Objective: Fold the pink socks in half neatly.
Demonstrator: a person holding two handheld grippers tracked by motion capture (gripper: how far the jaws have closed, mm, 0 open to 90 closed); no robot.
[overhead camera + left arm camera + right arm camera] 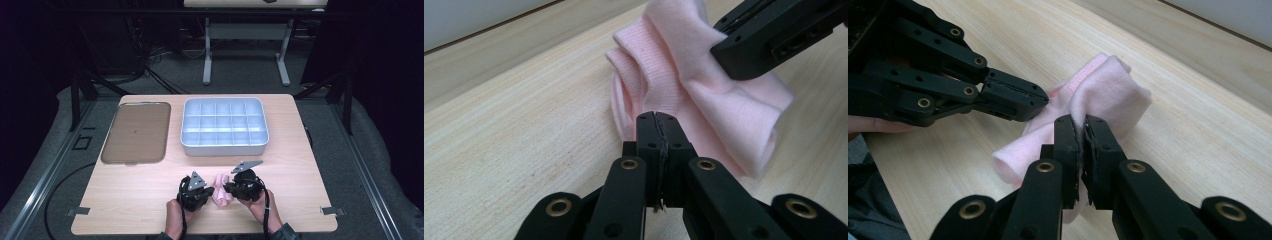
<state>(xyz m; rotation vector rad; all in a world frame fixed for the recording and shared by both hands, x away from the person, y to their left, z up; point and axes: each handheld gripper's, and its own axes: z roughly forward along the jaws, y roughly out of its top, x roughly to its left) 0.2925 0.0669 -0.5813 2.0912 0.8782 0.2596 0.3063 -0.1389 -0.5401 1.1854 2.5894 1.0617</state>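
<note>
Between the two grippers, at the near edge of the table, lies a bunched pink sock, and both tools grip it. The left gripper has its jaws pressed together on the sock's left-hand folds; in the left gripper view the pads meet with barely a seam, the pink knit pinched at their tips. The right gripper is likewise clamped tight, its jaws nipping a fold of the sock on the opposite side; in the right gripper view the left gripper bites the cloth just beyond. The sock sits crumpled in ridges, resting on the wood between the two tips. Beyond the grippers, well apart, stands a pale compartment tray with a grid of cells. Off to the far left of the left gripper lies a flat brown tray, beside the compartment tray.
</note>
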